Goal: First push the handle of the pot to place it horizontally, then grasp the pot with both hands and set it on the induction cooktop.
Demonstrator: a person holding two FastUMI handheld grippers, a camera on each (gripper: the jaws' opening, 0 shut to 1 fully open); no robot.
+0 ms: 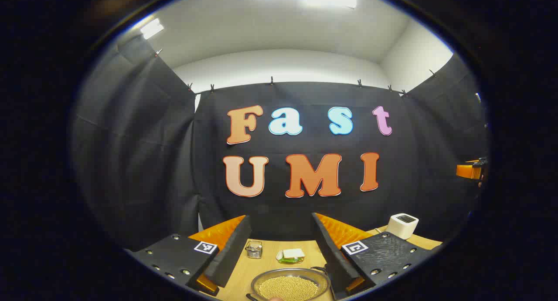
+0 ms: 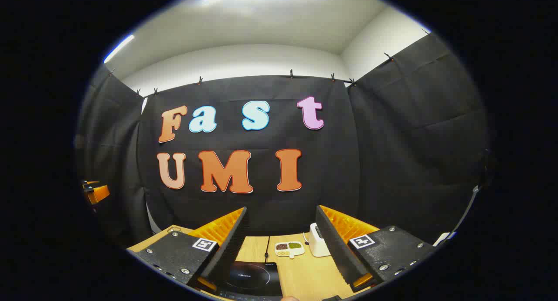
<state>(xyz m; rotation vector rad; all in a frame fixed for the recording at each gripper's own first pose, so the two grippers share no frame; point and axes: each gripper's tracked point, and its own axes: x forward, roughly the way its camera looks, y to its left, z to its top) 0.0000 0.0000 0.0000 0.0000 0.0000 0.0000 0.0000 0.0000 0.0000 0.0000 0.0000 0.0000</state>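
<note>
In the left gripper view a round metal pot (image 1: 290, 285) holding small pale grains sits on the wooden table (image 1: 244, 275), low between my fingers. My left gripper (image 1: 280, 217) is open above it and grips nothing. The pot's handle is mostly hidden; I cannot tell which way it points. A black induction cooktop (image 2: 255, 277) lies on the table in the right gripper view, under and between the fingers of my right gripper (image 2: 281, 209), which is open and holds nothing. Each gripper appears far off at the edge of the other's view: right gripper (image 1: 471, 171), left gripper (image 2: 96, 192).
Behind the pot stand a small metal-framed jar (image 1: 253, 249) and a little dish with a white and green item (image 1: 291, 255). A white box appliance (image 1: 403, 224) sits at the back right. Beyond the cooktop are a small divided dish (image 2: 289, 248) and the white appliance (image 2: 317, 240).
</note>
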